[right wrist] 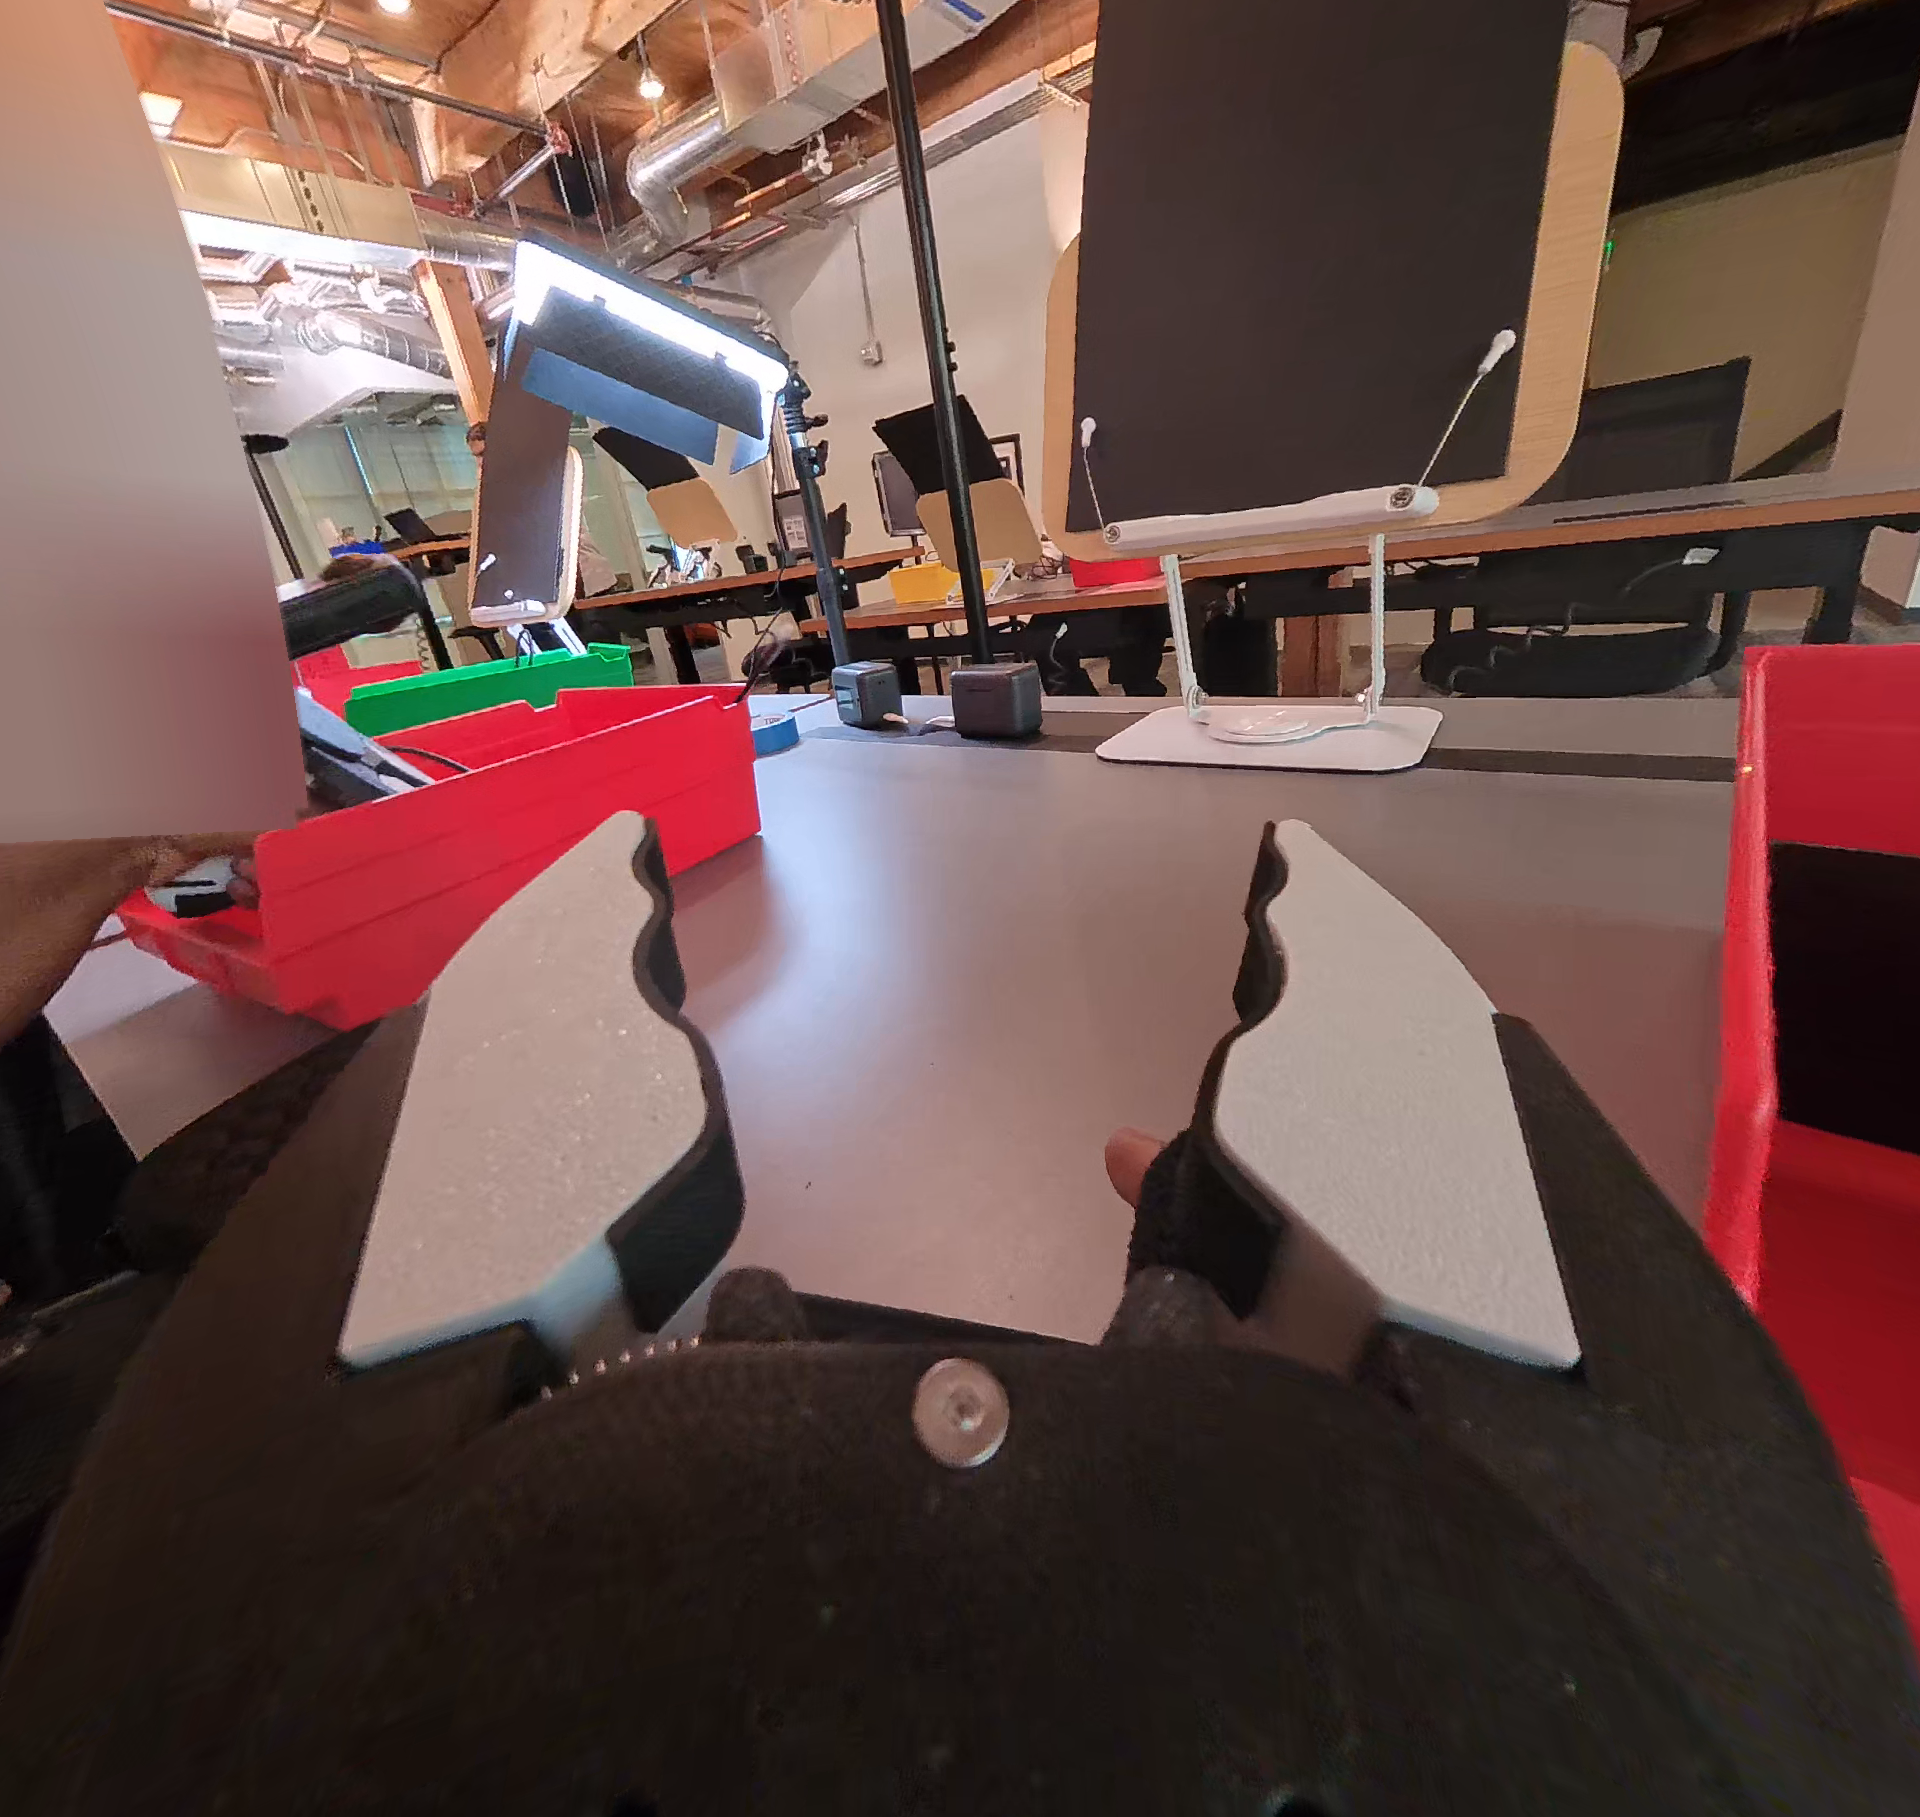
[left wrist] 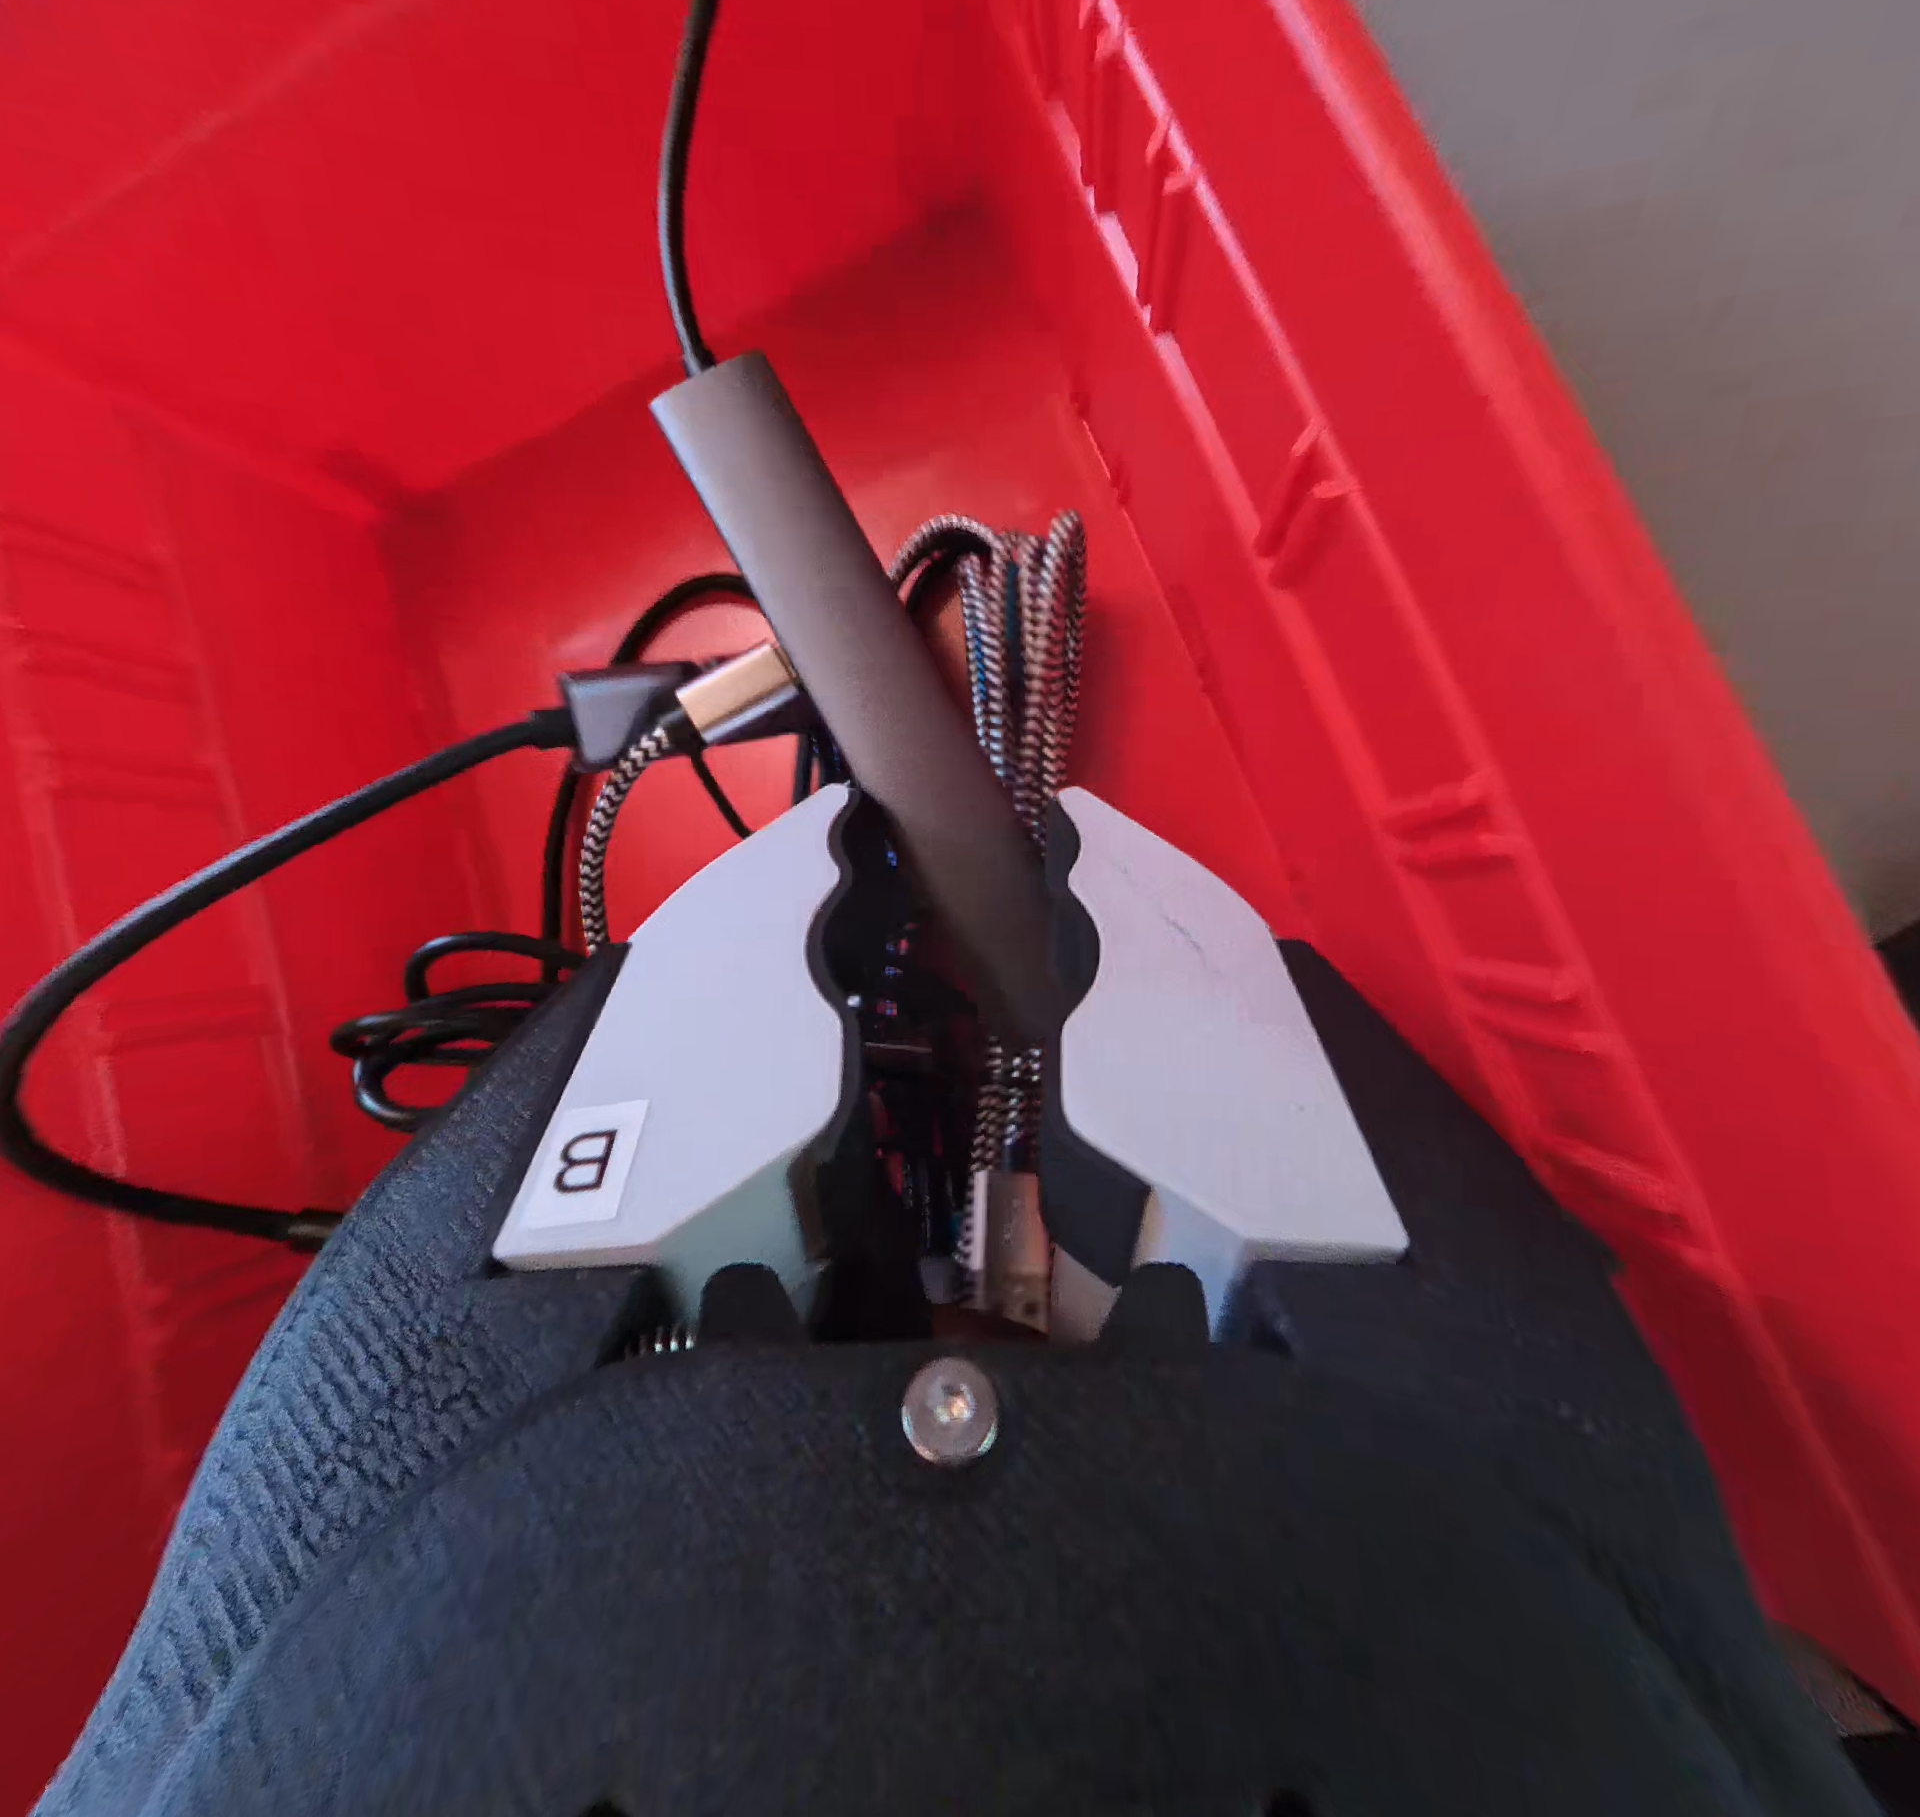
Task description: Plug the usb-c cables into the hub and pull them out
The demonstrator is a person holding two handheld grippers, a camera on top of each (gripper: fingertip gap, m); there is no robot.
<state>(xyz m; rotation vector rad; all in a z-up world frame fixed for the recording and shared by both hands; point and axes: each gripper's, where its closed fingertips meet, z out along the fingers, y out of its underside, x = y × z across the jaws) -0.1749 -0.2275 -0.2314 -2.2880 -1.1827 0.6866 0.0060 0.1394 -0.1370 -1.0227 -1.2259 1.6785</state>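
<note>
Hub, judged light, rigid and slick, is clamped near its lower end by the left gripper over limp braided cables, while the right gripper is held wide apart, empty.

Inside the red bin, coiled cables crowd the hub on both sides, seemingly leaving little room. Bare table lies open right of that bin, up to another red bin.
</note>
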